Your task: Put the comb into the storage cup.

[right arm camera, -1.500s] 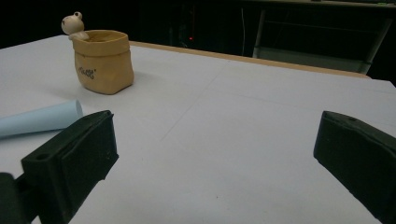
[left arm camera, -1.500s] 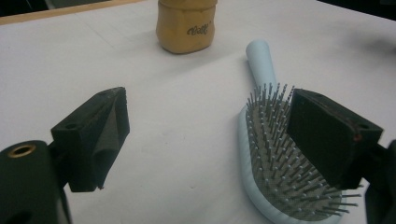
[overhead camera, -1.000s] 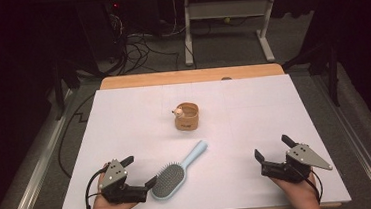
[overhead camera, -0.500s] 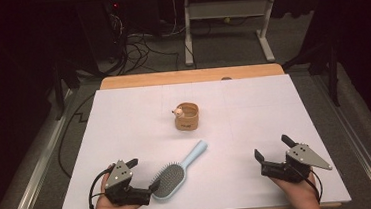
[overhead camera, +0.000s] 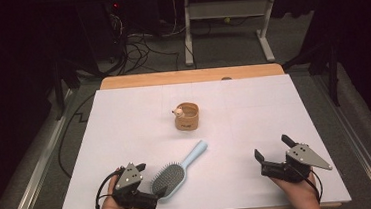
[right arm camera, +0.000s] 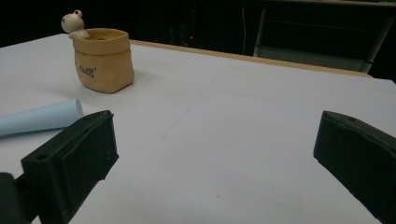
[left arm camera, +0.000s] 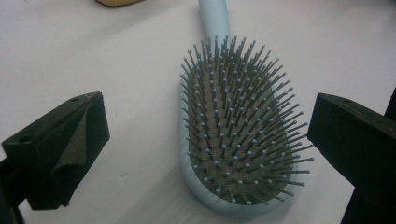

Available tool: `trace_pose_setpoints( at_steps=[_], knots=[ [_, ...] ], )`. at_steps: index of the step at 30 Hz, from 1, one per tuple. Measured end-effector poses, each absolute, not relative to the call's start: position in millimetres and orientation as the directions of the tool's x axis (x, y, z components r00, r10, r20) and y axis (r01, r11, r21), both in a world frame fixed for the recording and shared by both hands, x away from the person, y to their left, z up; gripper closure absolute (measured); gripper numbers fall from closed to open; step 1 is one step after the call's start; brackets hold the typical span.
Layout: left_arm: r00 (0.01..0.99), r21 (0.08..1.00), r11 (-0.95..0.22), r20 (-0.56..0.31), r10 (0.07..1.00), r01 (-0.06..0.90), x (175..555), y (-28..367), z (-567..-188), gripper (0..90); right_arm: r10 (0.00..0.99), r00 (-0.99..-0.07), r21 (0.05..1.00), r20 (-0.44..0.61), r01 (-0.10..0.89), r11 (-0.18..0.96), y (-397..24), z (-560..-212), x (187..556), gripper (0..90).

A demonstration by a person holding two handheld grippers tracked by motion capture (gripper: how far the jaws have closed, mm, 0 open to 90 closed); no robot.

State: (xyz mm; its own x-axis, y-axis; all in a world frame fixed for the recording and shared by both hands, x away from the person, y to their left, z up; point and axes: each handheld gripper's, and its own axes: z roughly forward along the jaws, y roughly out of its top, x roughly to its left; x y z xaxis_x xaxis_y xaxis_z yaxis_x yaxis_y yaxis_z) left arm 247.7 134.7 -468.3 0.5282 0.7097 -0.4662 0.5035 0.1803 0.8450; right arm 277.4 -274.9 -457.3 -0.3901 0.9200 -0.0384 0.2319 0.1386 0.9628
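A light blue hairbrush [overhead camera: 172, 178] lies bristles up on the white table near the front left, its handle [overhead camera: 197, 151] pointing toward the middle. My left gripper [overhead camera: 149, 181] is open at the brush head. In the left gripper view the jaws stand on either side of the bristled head [left arm camera: 238, 135] without touching it. My right gripper [overhead camera: 272, 148] rests open near the front right, with nothing between its jaws [right arm camera: 217, 126]. The right gripper view catches the end of the brush handle [right arm camera: 42, 117] at its left.
A tan sack-shaped pot [overhead camera: 187, 116] with a small frog figure on its rim stands at the table's middle, also seen as the pot [right arm camera: 102, 60] in the right gripper view. A wooden strip [overhead camera: 191, 76] edges the far side. Cables and a desk frame lie beyond.
My left gripper has slid right, bringing its open jaws around the brush head. The brush, the pot and the right gripper have stayed put.
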Motion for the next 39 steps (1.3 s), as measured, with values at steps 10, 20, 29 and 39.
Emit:
trace_pose_setpoints(
  at_steps=[10,20,29,39],
  knots=[
    [0.525,0.834,0.131,-0.45,0.722,0.535,246.9,123.5,-473.4,0.2,0.919,-0.393,0.963,-0.041,0.229,0.141,-274.2,-457.0,277.6,0.1],
    [0.519,0.801,0.007,-0.394,0.759,0.599,253.4,101.0,-481.0,0.2,0.915,-0.402,0.964,-0.04,0.225,0.141,-273.6,-456.6,276.6,0.1],
    [0.49,0.768,-0.038,-0.368,0.79,0.639,263.9,97.4,-481.6,0.3,0.913,-0.405,0.964,-0.043,0.222,0.144,-273.5,-456.3,277.0,0.1],
    [0.472,0.74,-0.068,-0.352,0.808,0.669,271.8,91.1,-479.1,0.3,0.914,-0.404,0.964,-0.041,0.223,0.142,-272.8,-456.4,276.8,0.1]
  ],
)
